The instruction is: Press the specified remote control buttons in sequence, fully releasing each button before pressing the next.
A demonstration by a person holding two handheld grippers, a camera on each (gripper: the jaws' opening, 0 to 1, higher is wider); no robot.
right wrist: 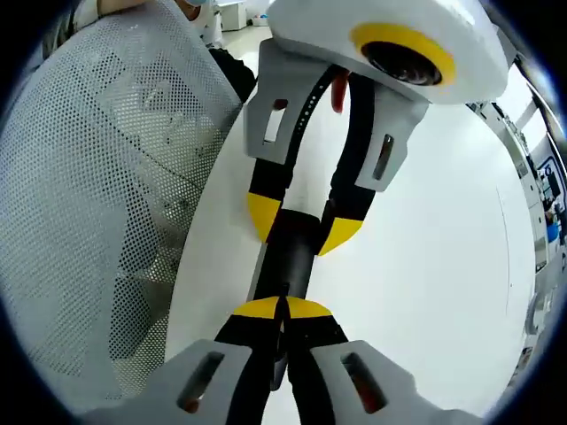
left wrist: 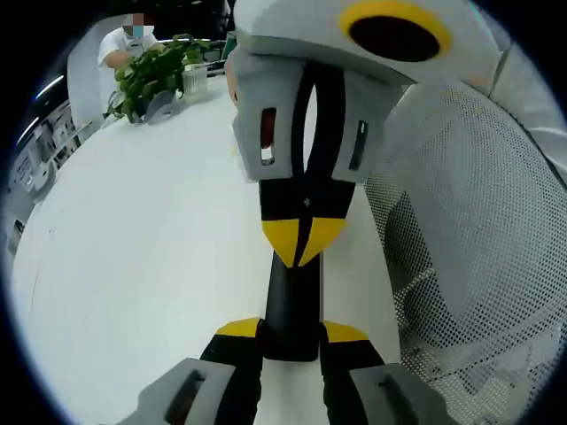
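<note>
A slim black remote control (left wrist: 291, 297) is held over the white table (left wrist: 133, 239), and its buttons cannot be made out. My left gripper (left wrist: 292, 330) is shut on the remote's near end, one yellow-tipped jaw on each side. My right gripper (left wrist: 303, 235) comes in from the opposite side, its yellow tips together and resting on the remote's top face. In the right gripper view my right gripper (right wrist: 283, 308) is shut, its tips pressed on the remote (right wrist: 292, 252). Beyond it, my left gripper (right wrist: 301, 223) clamps the far end.
A grey mesh chair back (left wrist: 478, 230) stands close beside the table edge, also large in the right gripper view as the mesh chair (right wrist: 97, 177). A potted green plant (left wrist: 155, 75) and a person (left wrist: 124, 40) are at the table's far end. Open white tabletop (right wrist: 434, 266) stretches away.
</note>
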